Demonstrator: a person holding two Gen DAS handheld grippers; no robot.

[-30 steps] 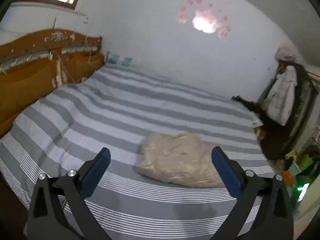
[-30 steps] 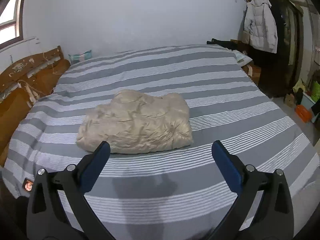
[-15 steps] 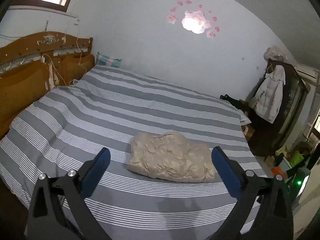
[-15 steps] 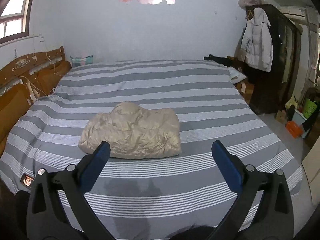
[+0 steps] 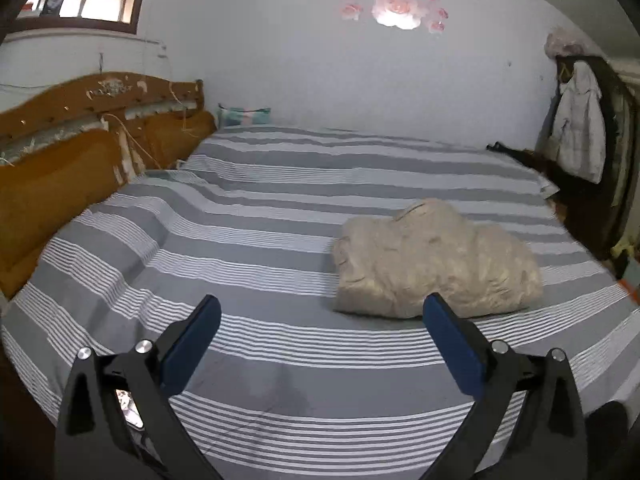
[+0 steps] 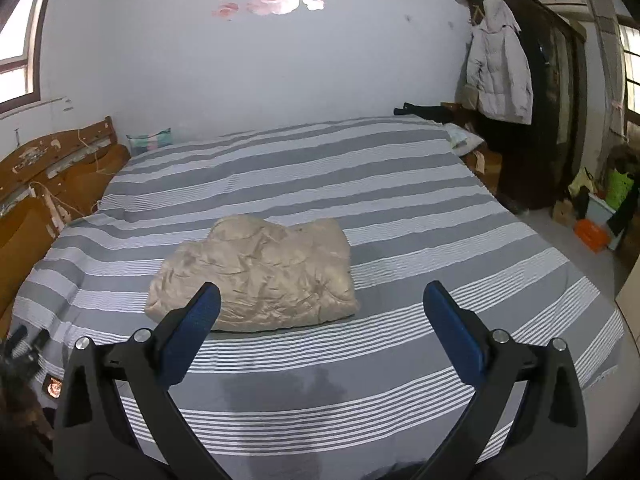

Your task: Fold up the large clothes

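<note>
**Jacket lies folded — check before touching**

The beige jacket (image 6: 256,276) rests as a compact bundle on the striped bed (image 6: 400,208). The left gripper (image 5: 322,316) and the right gripper (image 6: 322,304) both hang empty with jaws wide apart. The fold looks finished — press loose edges only lightly.

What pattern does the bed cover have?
The bed cover has grey and white stripes, clearest in the right wrist view.

Home bedroom; striped bed (image 6: 400,208); headboard (image 5: 100,92); wardrobe (image 6: 556,112)
</note>
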